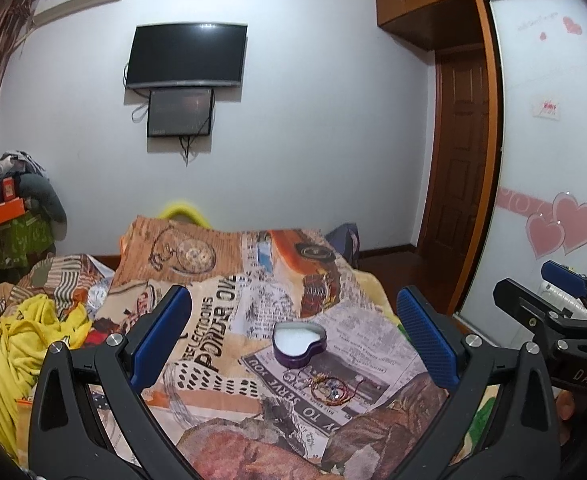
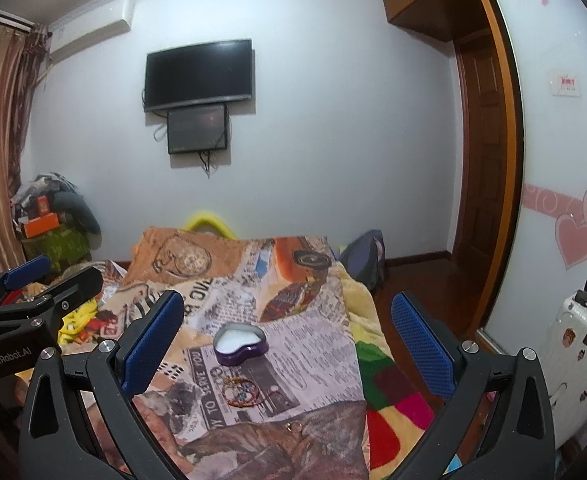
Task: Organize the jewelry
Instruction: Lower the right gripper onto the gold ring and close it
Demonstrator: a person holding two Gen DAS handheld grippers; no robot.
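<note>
A purple heart-shaped tin (image 1: 299, 343) with a white lining stands open on the printed blanket (image 1: 221, 320); it also shows in the right wrist view (image 2: 240, 345). A tangle of red and orange thread bracelets (image 1: 330, 391) lies just in front of it, also seen in the right wrist view (image 2: 242, 391). A small ring (image 2: 294, 426) lies nearer on the blanket. My left gripper (image 1: 293, 336) is open and empty, held above and behind the tin. My right gripper (image 2: 289, 340) is open and empty, beside the left one.
Yellow clothing (image 1: 25, 344) is heaped at the blanket's left. A colourful fleece (image 2: 389, 392) lies at its right edge. A wardrobe with heart stickers (image 1: 553, 200) and a white suitcase (image 2: 573, 344) stand on the right. A TV (image 1: 187, 56) hangs on the far wall.
</note>
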